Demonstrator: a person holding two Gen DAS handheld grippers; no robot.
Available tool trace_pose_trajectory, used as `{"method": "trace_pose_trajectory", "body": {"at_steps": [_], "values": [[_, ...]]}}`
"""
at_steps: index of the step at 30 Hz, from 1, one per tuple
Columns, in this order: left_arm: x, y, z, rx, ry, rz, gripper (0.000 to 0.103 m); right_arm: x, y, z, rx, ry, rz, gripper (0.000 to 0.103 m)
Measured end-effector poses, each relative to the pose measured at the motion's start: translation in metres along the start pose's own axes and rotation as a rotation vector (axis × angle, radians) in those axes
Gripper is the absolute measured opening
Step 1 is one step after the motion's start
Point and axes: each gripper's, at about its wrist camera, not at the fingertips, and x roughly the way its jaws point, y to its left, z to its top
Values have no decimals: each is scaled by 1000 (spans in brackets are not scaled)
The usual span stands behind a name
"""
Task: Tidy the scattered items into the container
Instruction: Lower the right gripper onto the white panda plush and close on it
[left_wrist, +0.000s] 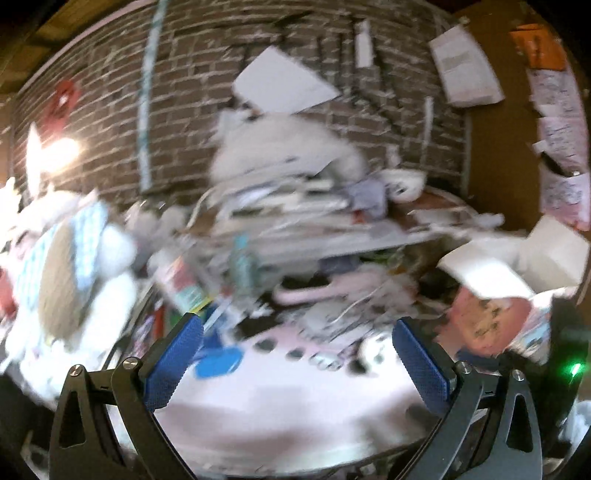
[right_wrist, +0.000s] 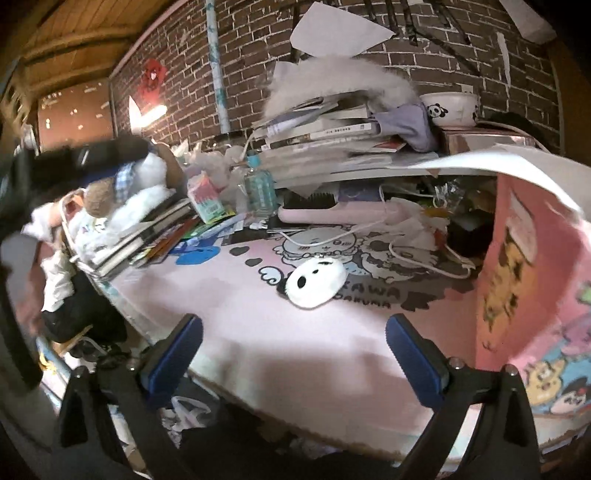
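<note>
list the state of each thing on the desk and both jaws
left gripper: jaws wide open, empty
right gripper: jaws wide open, empty
panda pouch: lying flat on the pink mat, untouched
pink mat: spread flat, near part bare
pink hairbrush: lying on its side, bristles up
blue bottle: upright, capped
panda bowl: upright on the shelf
book stack: piled flat, fluffy white thing on top

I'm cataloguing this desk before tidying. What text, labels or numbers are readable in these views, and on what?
"AWA" on the pink desk mat, beside the panda pouch; the word's start is hidden.
"DARUMA" just below it, first letters partly covered by the pouch.
Book spines in the stack: print too small to read.
Pink carton and blue bottle labels: blurred.
Left wrist view: nothing readable, all motion-blurred.
</note>
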Motion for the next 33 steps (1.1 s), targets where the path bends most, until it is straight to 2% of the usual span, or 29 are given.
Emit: {"method": "trace_pose_trajectory", "body": {"at_steps": [5,12,18,24,28,33], "values": [[12,17,-25,-24,65,74,103,27,10,9,-20,24,-70,94],[23,28,-49,-67,106,59,103,63,15,18,-4,72,-185,94],[31,21,-57,-40,129,45,103,86,13,21,9,110,-288,94],[30,18,-57,-36,122,16,103,98,11,22,43,148,-303,92],[29,14,-56,-28,116,0,103,105,8,22,57,179,-308,75],[29,10,-56,-20,118,-9,103,106,2,26,88,177,-318,59]]}}
